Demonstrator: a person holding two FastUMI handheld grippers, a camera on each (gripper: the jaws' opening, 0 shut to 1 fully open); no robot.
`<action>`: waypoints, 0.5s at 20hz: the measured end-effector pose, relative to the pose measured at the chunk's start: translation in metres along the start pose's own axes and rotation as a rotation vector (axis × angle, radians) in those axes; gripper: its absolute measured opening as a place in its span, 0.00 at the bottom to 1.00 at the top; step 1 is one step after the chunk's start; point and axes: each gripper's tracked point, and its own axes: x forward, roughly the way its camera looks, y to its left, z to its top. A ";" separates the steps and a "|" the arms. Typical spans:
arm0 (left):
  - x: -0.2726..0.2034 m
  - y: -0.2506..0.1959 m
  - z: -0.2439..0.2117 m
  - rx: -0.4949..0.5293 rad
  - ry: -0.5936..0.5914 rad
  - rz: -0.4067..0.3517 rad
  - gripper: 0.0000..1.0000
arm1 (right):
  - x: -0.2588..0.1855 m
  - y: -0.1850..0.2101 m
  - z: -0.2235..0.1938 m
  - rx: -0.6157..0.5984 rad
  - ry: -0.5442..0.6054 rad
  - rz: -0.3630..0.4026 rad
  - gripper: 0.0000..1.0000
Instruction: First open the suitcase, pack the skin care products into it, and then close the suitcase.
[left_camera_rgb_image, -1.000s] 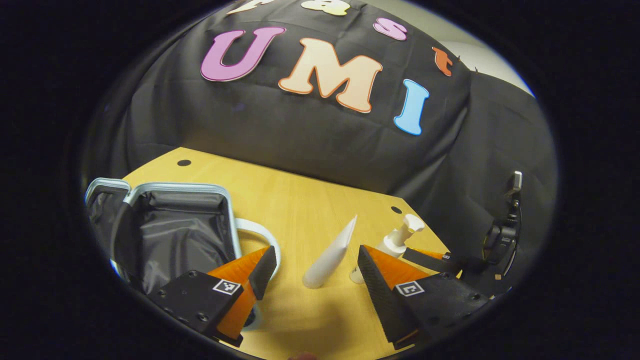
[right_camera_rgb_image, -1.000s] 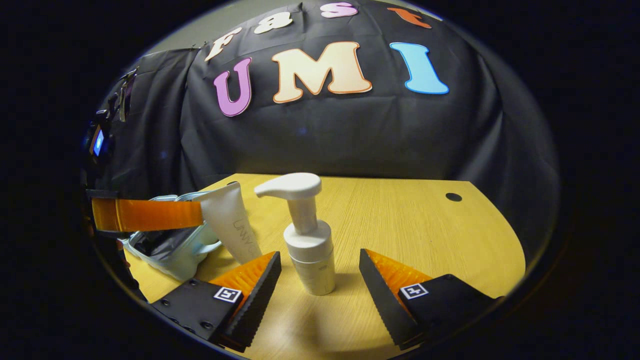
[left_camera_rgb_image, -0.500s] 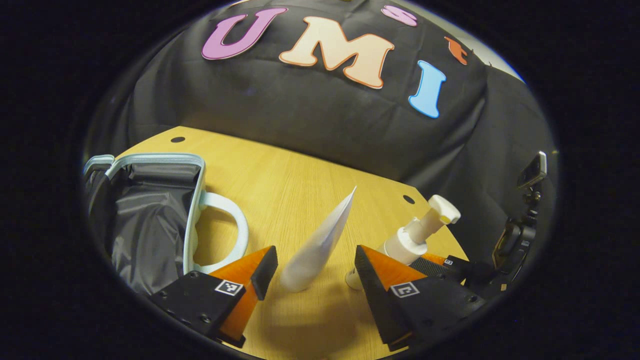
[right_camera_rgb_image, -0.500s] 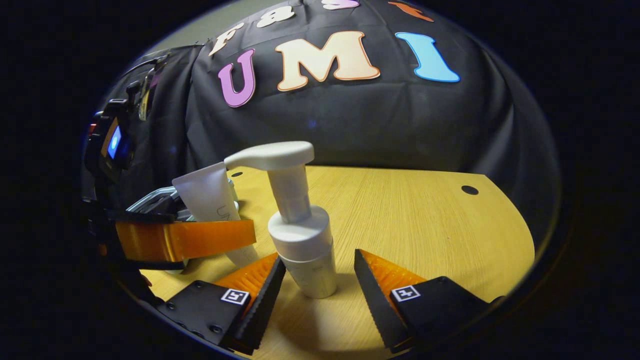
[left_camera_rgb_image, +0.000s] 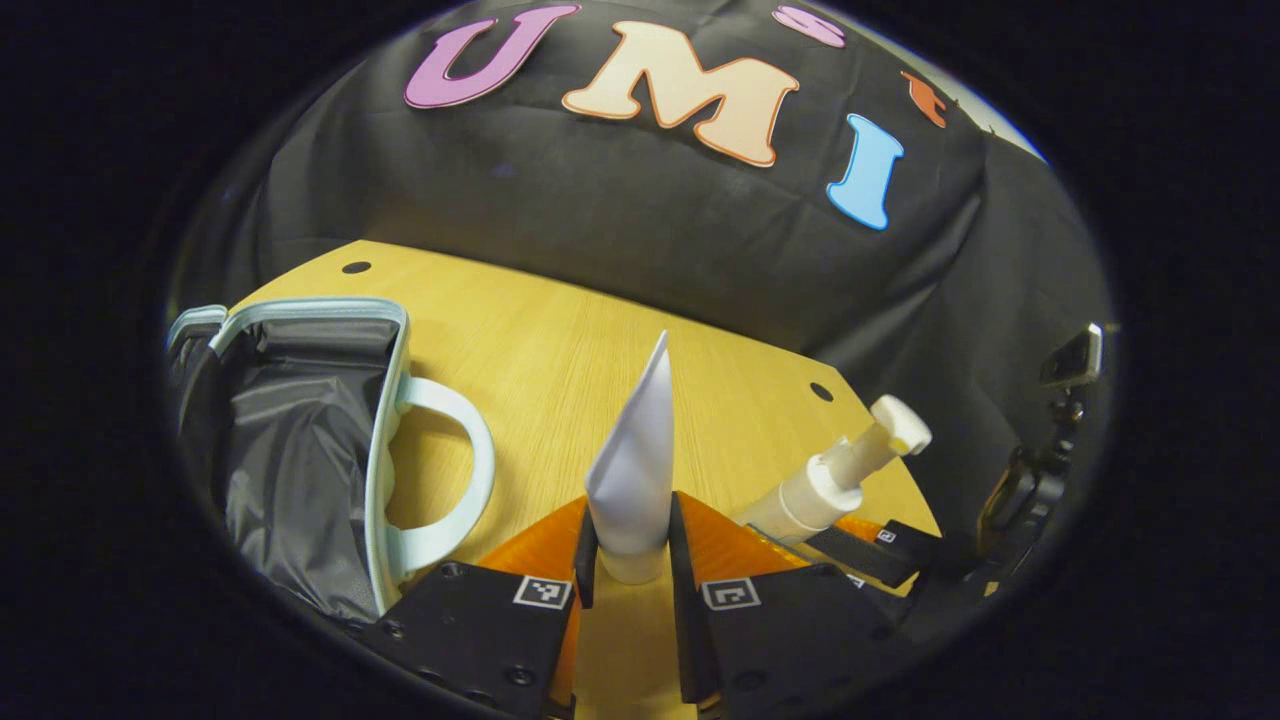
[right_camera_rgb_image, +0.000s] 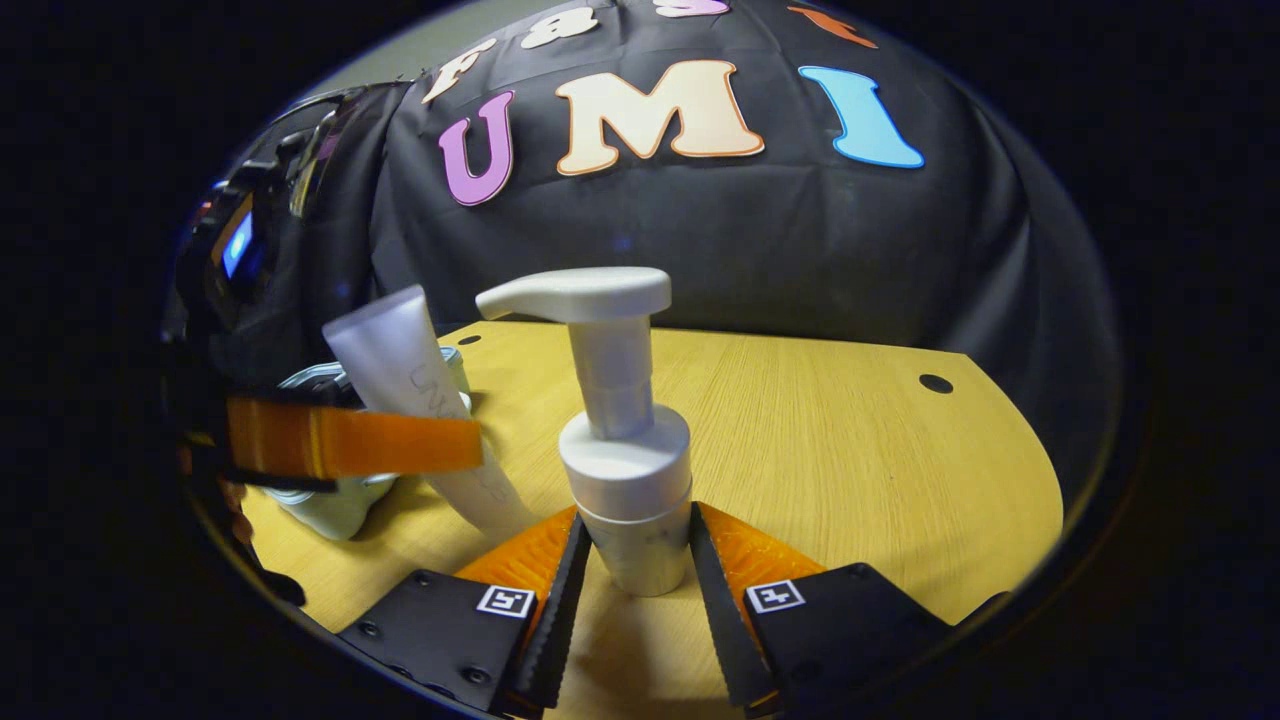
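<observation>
In the left gripper view, the left tongs (left_camera_rgb_image: 628, 545) are closed on the lower part of a white tube (left_camera_rgb_image: 632, 475); both fingers press on its sides. The tube stands with its cap end down on the worktop (left_camera_rgb_image: 560, 340) and its flat sealed end up. To the left of it lies the open suitcase (left_camera_rgb_image: 300, 440), with dark lining inside and a pale blue rim. Its curved handle (left_camera_rgb_image: 455, 470) points toward the tube and is near it, not touching. To the right, a white pump bottle (left_camera_rgb_image: 835, 480) shows, with the other tongs at its base.

In the right gripper view, the right tongs (right_camera_rgb_image: 628, 555) are closed on the base of the pump bottle (right_camera_rgb_image: 625, 460); both fingers touch its sides. The bottle stands upright on the worktop (right_camera_rgb_image: 850, 430), and its pump head points to the left. Just to its left the tube (right_camera_rgb_image: 420, 400) leans, held by the left tongs (right_camera_rgb_image: 350, 445) across its middle. Behind the tube a part of the suitcase (right_camera_rgb_image: 330, 500) can be seen.
</observation>
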 end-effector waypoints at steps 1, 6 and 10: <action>-0.010 -0.006 0.008 -0.007 0.001 -0.022 0.33 | -0.002 -0.003 0.000 0.011 0.006 -0.009 0.61; -0.085 0.019 0.052 -0.043 0.016 -0.058 0.33 | -0.020 -0.012 0.013 0.085 0.016 -0.038 0.62; -0.132 0.102 0.067 -0.087 0.096 0.037 0.33 | -0.046 -0.005 0.025 0.132 0.021 -0.034 0.62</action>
